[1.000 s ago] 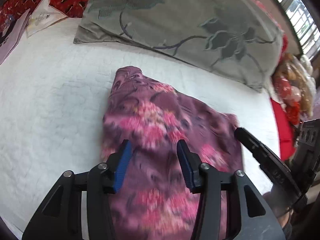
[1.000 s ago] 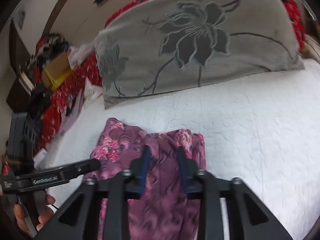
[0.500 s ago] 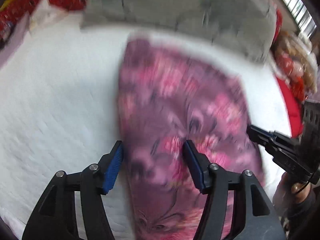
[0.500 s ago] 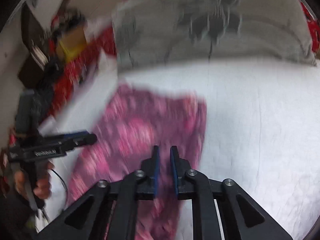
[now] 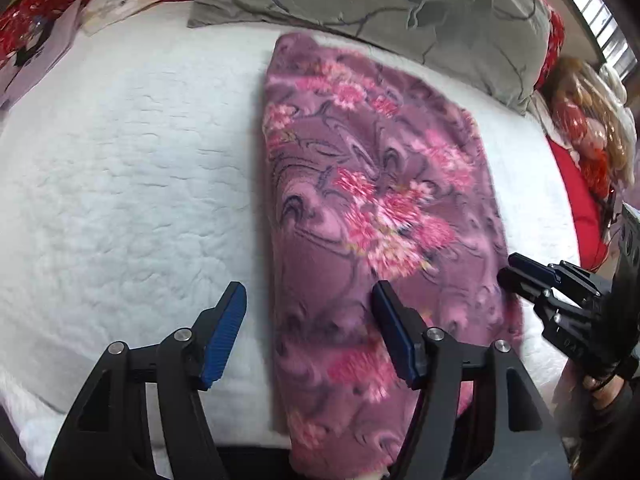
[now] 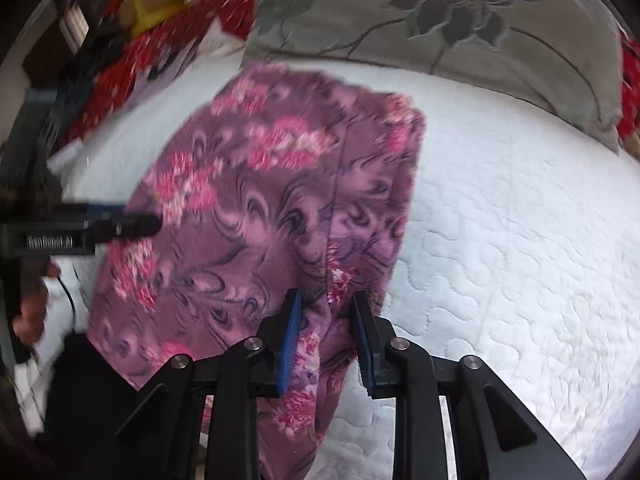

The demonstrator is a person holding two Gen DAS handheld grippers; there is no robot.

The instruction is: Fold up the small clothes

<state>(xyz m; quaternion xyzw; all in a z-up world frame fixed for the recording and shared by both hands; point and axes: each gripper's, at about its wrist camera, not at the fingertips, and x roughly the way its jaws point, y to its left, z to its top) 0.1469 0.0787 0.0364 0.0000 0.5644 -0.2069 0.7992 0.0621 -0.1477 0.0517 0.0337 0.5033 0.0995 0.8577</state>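
A purple fleece garment with pink flowers (image 5: 372, 216) lies folded lengthwise on the white quilted bed (image 5: 120, 184); it also shows in the right wrist view (image 6: 256, 208). My left gripper (image 5: 308, 320) is open, its fingers straddling the garment's near left edge just above the cloth. My right gripper (image 6: 326, 324) has its jaws partly apart with a bunched fold of the garment's right edge between the blue pads (image 6: 292, 340). The right gripper shows at the right of the left wrist view (image 5: 532, 280), and the left one at the left of the right wrist view (image 6: 120, 226).
A grey pillow with a flower print (image 5: 400, 8) lies behind the garment, also in the right wrist view (image 6: 460, 20). Red bedding and papers (image 5: 60, 12) lie at the far left. Red and cream items (image 5: 588, 128) are piled at the right.
Both grippers moved toward the near end of the garment. The right gripper closed to a narrow gap, then reopened partway around a fold of cloth. The left gripper opened wider.
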